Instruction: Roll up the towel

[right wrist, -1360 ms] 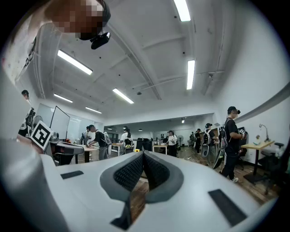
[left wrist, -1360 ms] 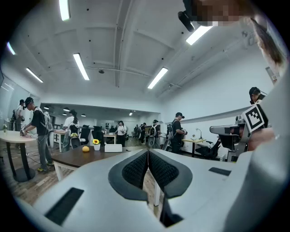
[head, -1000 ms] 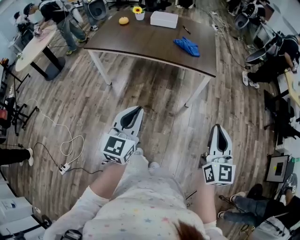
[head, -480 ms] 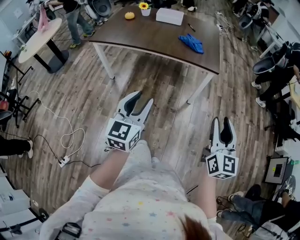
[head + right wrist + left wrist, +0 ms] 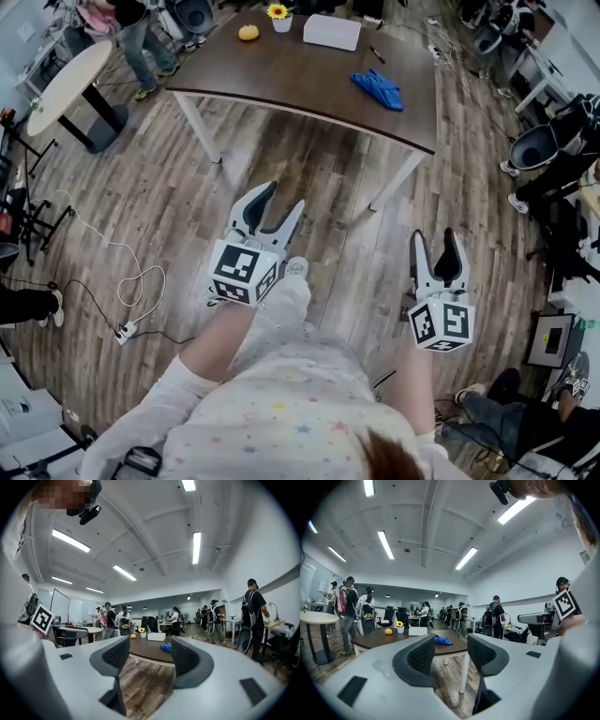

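Blue towel [image 5: 377, 90]: crumpled, on the right side of the dark surface [image 5: 281, 80], well apart from both tools.
Left tongs [image 5: 281, 199]: jaws just opened wide, nothing between them.
Right tongs [image 5: 433, 239]: released, empty.
Advice: approach, spread the towel flat, then roll evenly from one edge.

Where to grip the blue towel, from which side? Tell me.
Probably the near end of the blue towel, approached from the near edge of the table: it lies bunched and elongated, that end nearest the person, bare tabletop around it.
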A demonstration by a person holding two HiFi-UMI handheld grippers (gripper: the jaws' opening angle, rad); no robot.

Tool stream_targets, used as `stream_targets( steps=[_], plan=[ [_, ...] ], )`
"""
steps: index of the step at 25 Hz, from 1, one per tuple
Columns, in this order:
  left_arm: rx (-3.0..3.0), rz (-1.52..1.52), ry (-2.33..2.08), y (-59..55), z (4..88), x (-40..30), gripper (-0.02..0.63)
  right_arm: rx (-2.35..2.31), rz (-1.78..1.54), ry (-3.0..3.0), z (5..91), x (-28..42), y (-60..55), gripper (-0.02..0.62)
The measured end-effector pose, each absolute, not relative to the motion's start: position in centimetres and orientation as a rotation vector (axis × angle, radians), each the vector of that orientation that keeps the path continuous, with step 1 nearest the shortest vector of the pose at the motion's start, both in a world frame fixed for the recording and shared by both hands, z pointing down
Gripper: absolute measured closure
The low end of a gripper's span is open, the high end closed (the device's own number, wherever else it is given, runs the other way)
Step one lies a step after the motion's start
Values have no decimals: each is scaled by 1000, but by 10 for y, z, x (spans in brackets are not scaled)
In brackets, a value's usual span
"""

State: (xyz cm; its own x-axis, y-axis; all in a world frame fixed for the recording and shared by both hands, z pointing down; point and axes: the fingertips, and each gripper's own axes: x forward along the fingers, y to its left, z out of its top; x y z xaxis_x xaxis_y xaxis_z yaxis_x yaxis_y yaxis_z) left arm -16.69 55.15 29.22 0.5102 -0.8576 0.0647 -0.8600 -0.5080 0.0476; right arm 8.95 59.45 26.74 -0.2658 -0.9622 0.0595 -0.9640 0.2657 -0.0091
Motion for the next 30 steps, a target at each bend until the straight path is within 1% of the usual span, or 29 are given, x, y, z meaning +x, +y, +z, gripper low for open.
stream_targets(
  steps=[16,24,30],
  plan=[
    [2745,42,-1477,335,279,-162,410,1935,24,-2442,255,83,390,341],
    [2727,57,-1437,266,292,-152,410,1976,48,-2401,255,98,326,342],
    [2671,75,-1496,220,302,-130,410,1889,87,-2467,269,117,271,342]
  ],
)
